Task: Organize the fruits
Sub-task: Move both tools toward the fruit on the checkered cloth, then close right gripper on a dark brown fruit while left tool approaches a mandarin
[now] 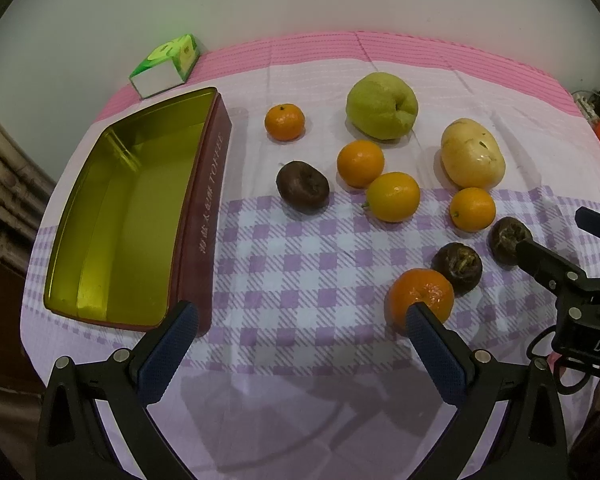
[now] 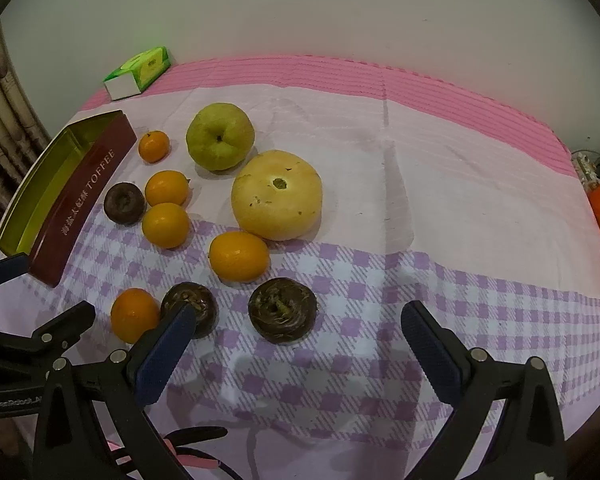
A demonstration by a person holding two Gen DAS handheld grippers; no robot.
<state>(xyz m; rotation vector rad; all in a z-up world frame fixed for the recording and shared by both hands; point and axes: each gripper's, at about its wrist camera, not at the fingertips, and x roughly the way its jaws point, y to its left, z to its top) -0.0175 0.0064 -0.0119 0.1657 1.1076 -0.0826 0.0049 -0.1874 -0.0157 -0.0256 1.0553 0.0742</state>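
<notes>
Starting large, we see the cloth point(image 1: 300, 264), checked and soft, bearing an empty metal tin point(image 1: 120, 216) at its left, likely meant for the fruit. Lumpy pears point(image 2: 278, 194), smooth oranges point(image 1: 360, 163) and dark wrinkled fruits point(image 2: 283, 310) lie loose beside it. Our left gripper point(image 1: 302, 324) and right gripper point(image 2: 298, 322) both gape, holding nothing.

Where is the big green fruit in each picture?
Left wrist view: the big green fruit sits near the top, right of the middle, behind the oranges.
Right wrist view: the big green fruit sits upper left of the middle, just behind the big yellow fruit.
Shared landmark: the open tin marked TOFFEE lies to its left in both.
</notes>
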